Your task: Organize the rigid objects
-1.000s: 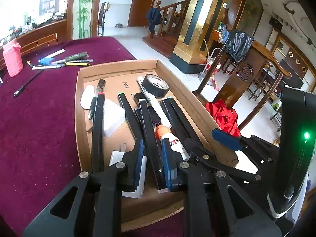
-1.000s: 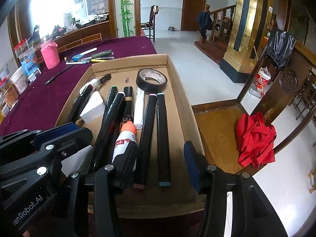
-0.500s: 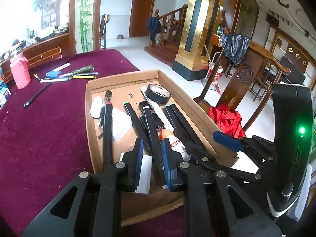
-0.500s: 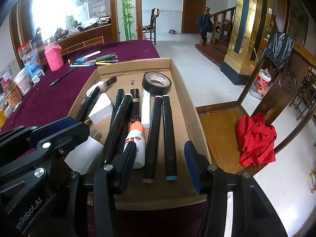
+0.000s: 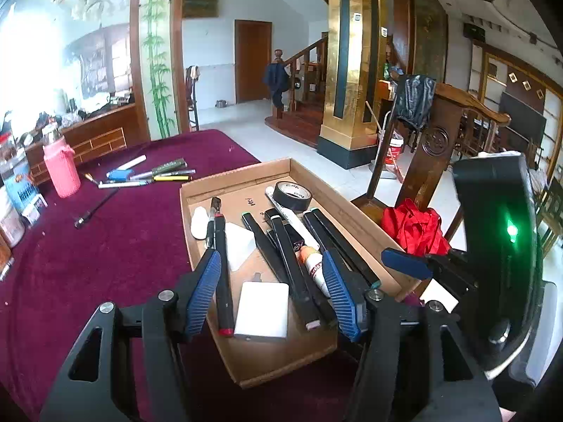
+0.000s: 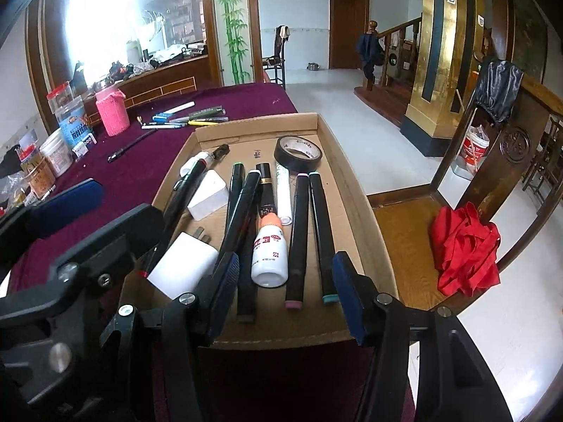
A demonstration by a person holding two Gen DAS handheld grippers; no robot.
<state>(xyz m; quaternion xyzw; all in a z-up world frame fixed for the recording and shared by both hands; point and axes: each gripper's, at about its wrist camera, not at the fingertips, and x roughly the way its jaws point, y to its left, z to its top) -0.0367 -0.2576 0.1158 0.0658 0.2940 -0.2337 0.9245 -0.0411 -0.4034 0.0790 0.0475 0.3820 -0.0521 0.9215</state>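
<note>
Left wrist view: the left hand-held gripper (image 5: 271, 295), jaws opening and gripping nothing, hovers over the cardboard tray (image 5: 281, 355) of markers on the table (image 5: 88, 263).

Right wrist view: the right hand-held gripper (image 6: 285, 295), jaws opening, likewise empty above the white bottle (image 6: 269, 256); its red label is unreadable.

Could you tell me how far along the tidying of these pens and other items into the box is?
Done: markers, tape roll and glue bottle lie in the cardboard box. In hand: nothing; left gripper and right gripper are opening, empty. Left: loose pens on the purple cloth.
</note>
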